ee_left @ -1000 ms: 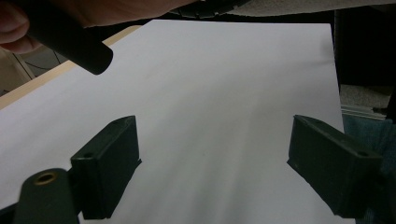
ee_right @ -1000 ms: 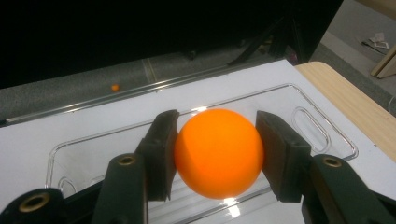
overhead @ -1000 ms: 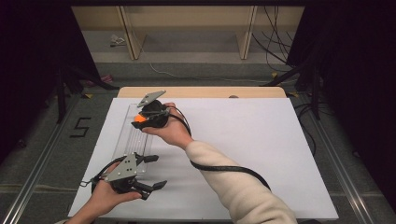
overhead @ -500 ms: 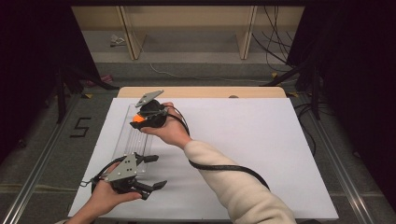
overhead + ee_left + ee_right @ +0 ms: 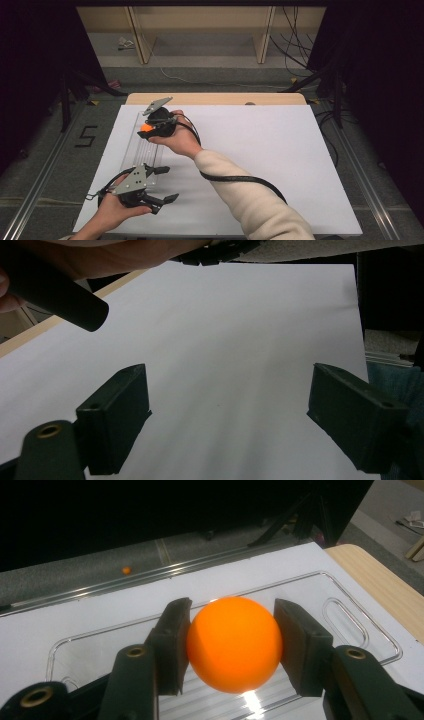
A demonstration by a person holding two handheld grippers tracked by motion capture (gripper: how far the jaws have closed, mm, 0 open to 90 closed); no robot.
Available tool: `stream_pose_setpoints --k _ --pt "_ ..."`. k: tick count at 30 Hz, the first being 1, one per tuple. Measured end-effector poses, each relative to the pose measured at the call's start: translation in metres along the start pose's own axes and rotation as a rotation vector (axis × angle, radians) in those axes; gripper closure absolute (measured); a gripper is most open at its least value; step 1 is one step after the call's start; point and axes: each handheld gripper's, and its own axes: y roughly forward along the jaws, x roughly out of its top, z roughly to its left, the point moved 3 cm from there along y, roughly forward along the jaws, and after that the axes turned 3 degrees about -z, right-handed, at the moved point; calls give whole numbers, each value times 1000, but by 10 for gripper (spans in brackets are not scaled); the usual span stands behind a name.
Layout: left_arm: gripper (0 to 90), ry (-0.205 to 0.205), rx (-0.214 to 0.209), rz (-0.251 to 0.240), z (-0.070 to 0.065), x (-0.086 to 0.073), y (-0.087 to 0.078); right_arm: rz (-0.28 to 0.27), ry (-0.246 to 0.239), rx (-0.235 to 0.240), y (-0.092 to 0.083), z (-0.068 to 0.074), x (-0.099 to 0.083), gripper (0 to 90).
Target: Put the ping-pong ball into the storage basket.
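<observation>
An orange ball sits squeezed between the two black jaws of my right gripper. It hangs just above a clear plastic tray with a ribbed floor. From above, the right gripper holds the ball over the far end of the tray, at the table's left. My left gripper rests near the front left corner, jaws wide apart. In its own view the left gripper has only white table between its jaws.
A white sheet covers the table, with a wooden edge at the far side. A black cable trails from the right gripper across the sheet. A small orange object lies on the floor beyond the table.
</observation>
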Motion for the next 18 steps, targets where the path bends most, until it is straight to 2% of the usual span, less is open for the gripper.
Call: stream_pose_setpoints --k 18 --pt "165 3 1 2 -1 0 0 24 11 -1 10 -5 0 513"
